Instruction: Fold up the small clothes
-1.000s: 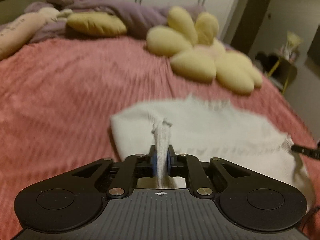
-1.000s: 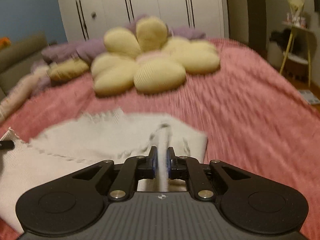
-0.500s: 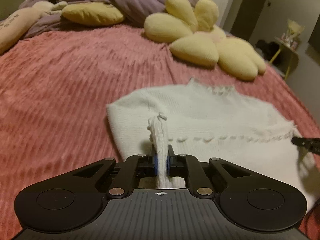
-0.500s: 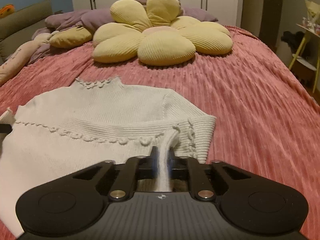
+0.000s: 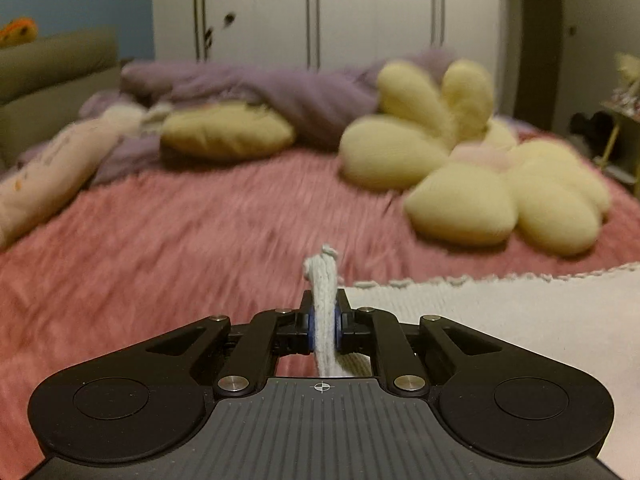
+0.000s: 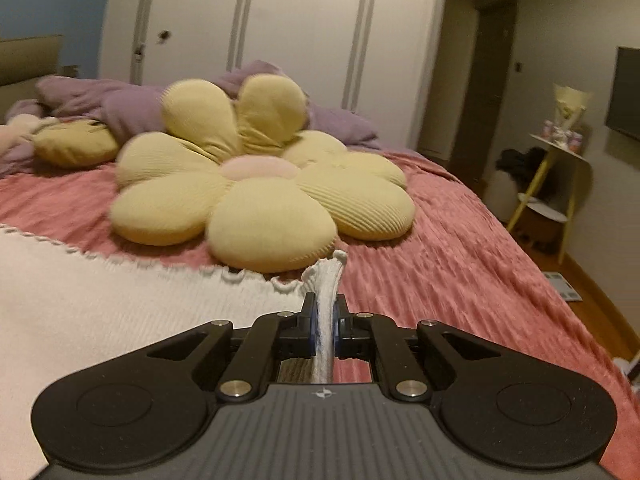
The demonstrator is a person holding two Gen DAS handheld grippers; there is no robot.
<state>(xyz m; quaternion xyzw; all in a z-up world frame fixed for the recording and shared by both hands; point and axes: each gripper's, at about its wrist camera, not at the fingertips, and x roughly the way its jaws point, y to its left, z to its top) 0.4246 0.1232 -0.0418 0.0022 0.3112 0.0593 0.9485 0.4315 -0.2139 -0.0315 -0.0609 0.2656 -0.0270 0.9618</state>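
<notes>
White wardrobe doors [image 5: 360,16] fill the far wall behind a bed [image 5: 180,232] spread with a ribbed pink cover. At the head of the bed lies a rumpled purple blanket [image 5: 280,92]. In front of it rests a big yellow flower-shaped cushion [image 6: 256,184] with a pale pink centre, and a smaller yellow pillow [image 5: 226,132] sits off to its left. A yellow side table [image 6: 556,168] stands by the wall on the right of the right wrist view.

Across the near part of the bed stretches the white knit sweater [image 6: 120,300], its frilled edge running between the two grippers. In the left wrist view the garment spreads away to the right of the jaws; in the right wrist view it spreads away to the left, so each gripper has one end of it.

Pinching a bunched fold of the sweater, the left gripper [image 5: 324,316] has its jaws nearly closed; the fold stands up between the blue pads and pokes out past the tips. The right gripper [image 6: 325,316] is likewise clamped tight on a gathered fold at the sweater's other end, the ribbed fabric rising between the pads and curling out beyond them towards the flower cushion.
</notes>
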